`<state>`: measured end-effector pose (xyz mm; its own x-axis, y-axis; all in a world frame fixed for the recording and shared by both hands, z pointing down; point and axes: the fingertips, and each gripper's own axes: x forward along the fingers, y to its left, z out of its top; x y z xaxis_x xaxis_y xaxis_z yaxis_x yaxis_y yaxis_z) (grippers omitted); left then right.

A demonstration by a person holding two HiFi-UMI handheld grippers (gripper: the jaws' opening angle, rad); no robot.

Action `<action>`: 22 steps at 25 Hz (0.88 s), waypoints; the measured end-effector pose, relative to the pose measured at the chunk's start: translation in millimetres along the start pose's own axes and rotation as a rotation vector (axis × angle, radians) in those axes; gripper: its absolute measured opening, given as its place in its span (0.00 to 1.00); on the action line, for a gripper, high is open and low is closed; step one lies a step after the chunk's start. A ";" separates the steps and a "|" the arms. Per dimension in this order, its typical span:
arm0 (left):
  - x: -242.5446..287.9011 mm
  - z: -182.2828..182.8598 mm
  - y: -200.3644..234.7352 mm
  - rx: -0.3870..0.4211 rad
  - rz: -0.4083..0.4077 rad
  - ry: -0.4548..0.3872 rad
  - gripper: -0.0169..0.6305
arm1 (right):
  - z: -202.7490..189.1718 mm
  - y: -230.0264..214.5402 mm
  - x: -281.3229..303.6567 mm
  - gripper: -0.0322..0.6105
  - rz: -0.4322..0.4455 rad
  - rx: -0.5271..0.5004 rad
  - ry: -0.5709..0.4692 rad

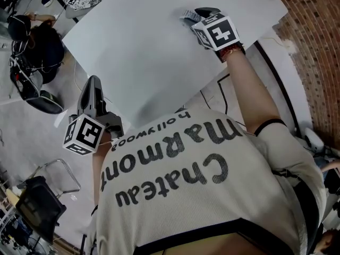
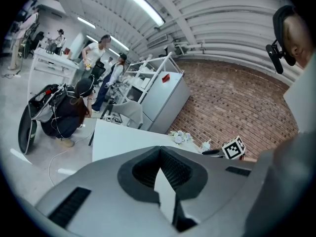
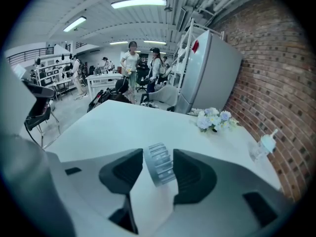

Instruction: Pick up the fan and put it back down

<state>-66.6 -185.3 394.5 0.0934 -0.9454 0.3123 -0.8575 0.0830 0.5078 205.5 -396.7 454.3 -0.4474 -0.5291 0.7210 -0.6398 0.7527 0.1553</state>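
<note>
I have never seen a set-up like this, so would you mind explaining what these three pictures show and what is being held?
There is no robot: a person holds hand-held tongs in each hand. One picture comes from a camera on the person's head, looking down; the other two come from cameras riding on the tongs. The white table carries a small bunch of flowers. The right tongs are closed on a small ribbed grey fan over the table. The left tongs are shut and empty, off the table's near edge.
</note>
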 end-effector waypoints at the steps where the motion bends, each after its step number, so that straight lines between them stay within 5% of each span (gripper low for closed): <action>1: -0.6 -1.0 -0.4 0.000 0.000 0.000 0.03 | -1.0 -0.5 0.0 0.36 0.002 0.002 -0.001; 22: -9.5 0.1 5.5 -0.012 0.027 -0.016 0.03 | -2.5 -27.9 1.3 0.32 -0.003 0.130 -0.019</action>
<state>-72.2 -175.9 394.2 0.0618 -0.9477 0.3133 -0.8535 0.1126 0.5087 224.4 -417.5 452.6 -0.4563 -0.5396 0.7076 -0.7162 0.6946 0.0677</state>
